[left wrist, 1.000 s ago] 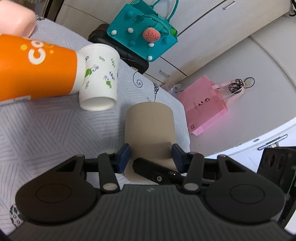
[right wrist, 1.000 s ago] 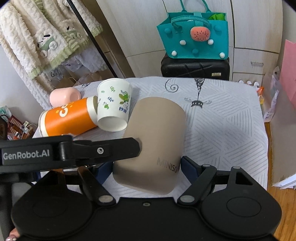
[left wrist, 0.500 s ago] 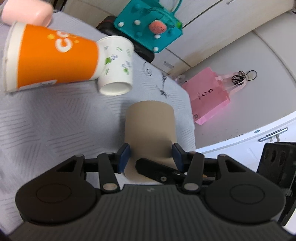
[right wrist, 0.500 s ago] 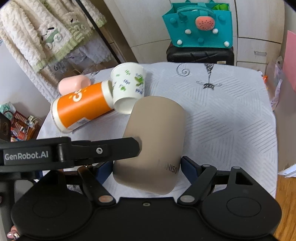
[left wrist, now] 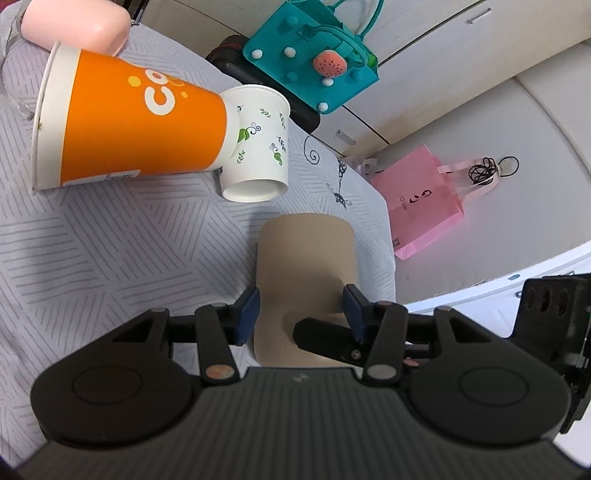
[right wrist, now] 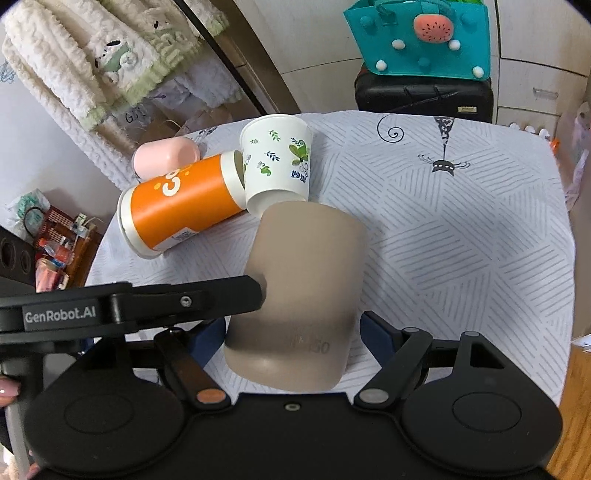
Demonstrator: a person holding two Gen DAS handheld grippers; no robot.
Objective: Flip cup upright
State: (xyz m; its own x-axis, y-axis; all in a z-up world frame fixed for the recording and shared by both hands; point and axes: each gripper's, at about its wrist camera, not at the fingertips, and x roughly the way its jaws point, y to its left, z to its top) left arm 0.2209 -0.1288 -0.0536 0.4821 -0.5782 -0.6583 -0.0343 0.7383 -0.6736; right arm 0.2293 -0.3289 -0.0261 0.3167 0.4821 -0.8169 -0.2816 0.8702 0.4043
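A beige cup (left wrist: 306,273) (right wrist: 303,291) is held above the patterned tablecloth, its closed base pointing away from both cameras. My left gripper (left wrist: 301,314) is shut on its sides, blue pads pressed against it. My right gripper (right wrist: 291,332) straddles the same cup near its lower end; its right pad stands slightly off the wall. One finger of the left gripper (right wrist: 199,301) crosses the right wrist view and touches the cup's left side. The cup's mouth is hidden.
An orange paper cup (left wrist: 125,133) (right wrist: 181,203) lies on its side against a white leaf-print cup (left wrist: 258,144) (right wrist: 279,162). A pink cup (left wrist: 74,26) (right wrist: 166,155) lies behind them. A teal bag (right wrist: 417,37) on a black case and a pink bag (left wrist: 424,199) stand beyond the table (right wrist: 480,221).
Both grippers have lifted with the beige cup, and the table and the other cups look farther away. The cup has tilted a little. The grip looks unchanged.
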